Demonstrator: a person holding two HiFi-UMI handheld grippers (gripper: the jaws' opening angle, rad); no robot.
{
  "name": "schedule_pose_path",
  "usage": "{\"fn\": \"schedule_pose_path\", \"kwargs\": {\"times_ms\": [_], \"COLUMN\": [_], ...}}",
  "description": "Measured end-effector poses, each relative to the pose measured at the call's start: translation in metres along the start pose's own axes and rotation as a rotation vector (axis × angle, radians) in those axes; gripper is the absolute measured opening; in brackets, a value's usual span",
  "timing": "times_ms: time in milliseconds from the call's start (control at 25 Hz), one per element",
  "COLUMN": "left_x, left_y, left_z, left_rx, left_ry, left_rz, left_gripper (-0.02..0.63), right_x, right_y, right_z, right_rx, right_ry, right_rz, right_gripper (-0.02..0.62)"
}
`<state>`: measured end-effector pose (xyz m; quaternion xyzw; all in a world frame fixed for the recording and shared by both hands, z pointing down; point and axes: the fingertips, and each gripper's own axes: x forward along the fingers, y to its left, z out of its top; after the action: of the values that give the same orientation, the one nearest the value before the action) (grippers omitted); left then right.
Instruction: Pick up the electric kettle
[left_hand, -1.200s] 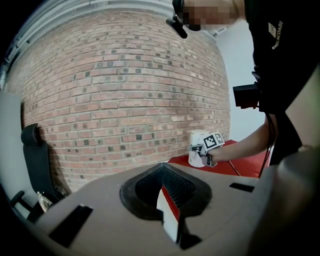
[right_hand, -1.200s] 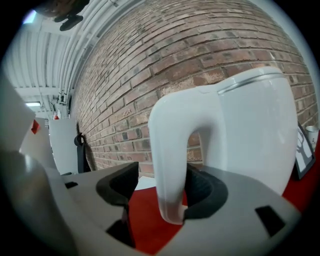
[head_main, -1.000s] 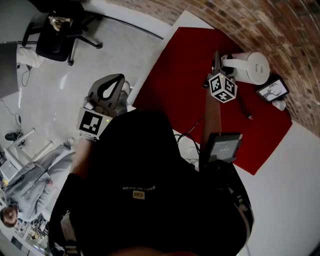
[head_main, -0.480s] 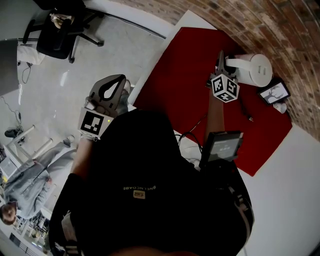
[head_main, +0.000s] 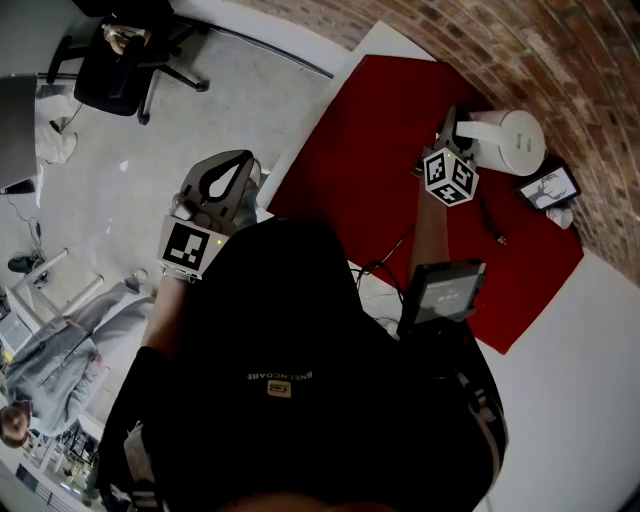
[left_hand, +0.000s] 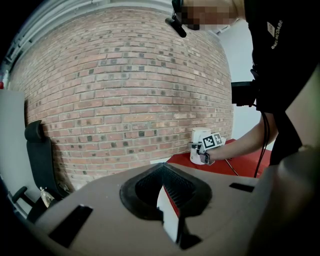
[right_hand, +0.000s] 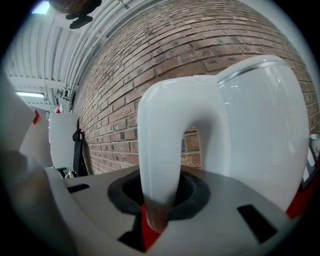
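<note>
This looks like a lab or studio workspace in a converted industrial building. A bare brick wall (left_hand: 125, 90) backs a white table (head_main: 590, 400) laid with a red mat (head_main: 360, 150). A black swivel office chair (head_main: 110, 62) stands on the pale concrete floor (head_main: 220, 115), and exposed pipes (right_hand: 97, 30) run under the ceiling.

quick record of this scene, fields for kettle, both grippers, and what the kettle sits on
kettle: white, upright
sits on: red mat, close to the brick wall
right gripper: jaws have just been closing, now clamped on the kettle's handle
left gripper: shut, empty, held off to the side of the mat
</note>
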<state>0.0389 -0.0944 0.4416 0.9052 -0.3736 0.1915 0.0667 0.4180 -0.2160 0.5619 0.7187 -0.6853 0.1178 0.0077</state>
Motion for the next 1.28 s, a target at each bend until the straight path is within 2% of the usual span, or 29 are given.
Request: {"fn": "schedule_pose_path", "kwargs": {"times_ms": [200,560,880,1280], "left_x": [-0.004,-0.019,-0.025,-0.034], "left_y": [-0.001,-0.001,0.0,0.0], "left_z": [-0.001,-0.004,-0.011,-0.009], "left_rx": [0.006,0.007,0.005,0.008], "left_ry": [-0.004,-0.012,-0.017,-0.038], "left_rz": [0.005,0.024,0.028,0.031], "left_gripper": [0.006,0.006,0.006,0.006], "right_x": [0.0,0.001,0.001,-0.003], "right_y": [0.0,0.004,0.0,0.019], "right_z": [-0.002,-0.003,0.0,0.012], "right_rx": [-0.011,-0.142,-0.111,-0.176], "right_ry": [0.021,0.101,0.107,0.102], "right_rz": [-0.005,-0.041,-0.057,-0.021], "right_gripper": [0.078,0.095,0.1,0.103]}}
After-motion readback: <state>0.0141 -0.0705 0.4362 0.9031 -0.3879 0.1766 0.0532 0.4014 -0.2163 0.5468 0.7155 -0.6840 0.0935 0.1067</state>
